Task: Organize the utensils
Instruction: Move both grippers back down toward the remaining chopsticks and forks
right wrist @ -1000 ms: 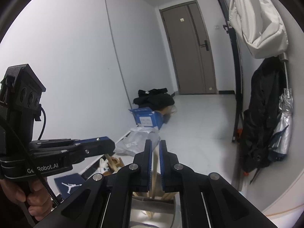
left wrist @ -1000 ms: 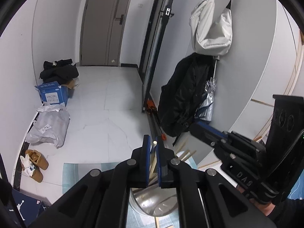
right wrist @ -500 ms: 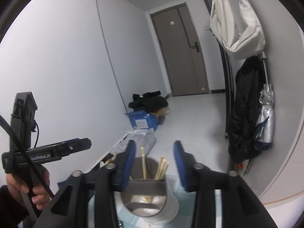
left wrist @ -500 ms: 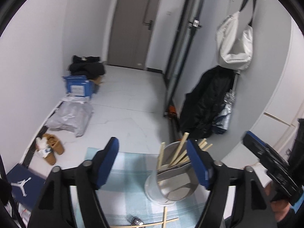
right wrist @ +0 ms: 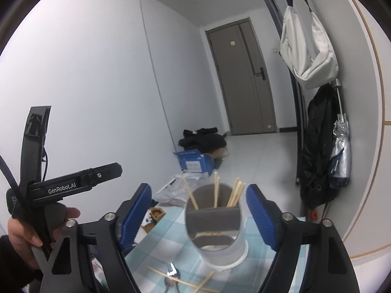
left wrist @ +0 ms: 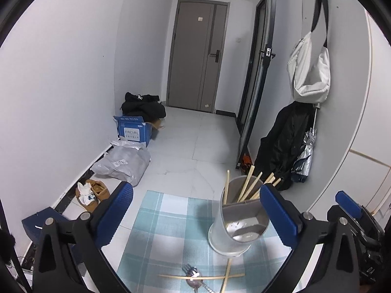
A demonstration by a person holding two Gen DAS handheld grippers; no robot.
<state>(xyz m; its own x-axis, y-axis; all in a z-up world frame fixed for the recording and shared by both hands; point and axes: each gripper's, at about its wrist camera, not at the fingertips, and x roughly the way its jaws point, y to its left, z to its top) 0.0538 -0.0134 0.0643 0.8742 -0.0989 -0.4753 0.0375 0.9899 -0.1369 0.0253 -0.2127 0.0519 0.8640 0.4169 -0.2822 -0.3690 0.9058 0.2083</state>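
Observation:
A metal utensil holder (left wrist: 238, 229) (right wrist: 217, 234) stands on a teal checked cloth (left wrist: 168, 222) (right wrist: 166, 222), with several wooden chopsticks (left wrist: 246, 185) (right wrist: 216, 190) upright in its back compartment. In front of it lie crossed loose chopsticks (left wrist: 202, 277) (right wrist: 180, 280) and a metal fork (left wrist: 193, 274) (right wrist: 172, 274). My left gripper (left wrist: 196, 195) is opening wide, with nothing between its pads and the holder ahead near its right finger. My right gripper (right wrist: 198, 195) is opening too, and its pads touch nothing. The holder stands just beyond them. A hand holds the left gripper (right wrist: 73, 183) at the right view's left.
On the floor along the left wall are a blue box (left wrist: 133, 129), grey plastic bags (left wrist: 124, 163) and brown shoes (left wrist: 91, 191). A black coat (left wrist: 281, 146), a folded umbrella (left wrist: 305, 156) and a white bag (left wrist: 309, 73) hang on the right wall. A door (left wrist: 198, 56) closes the corridor.
A second ago both grippers were shut on chopsticks above the holder. Both have opened and drawn back, and the chopsticks now stand in the holder.

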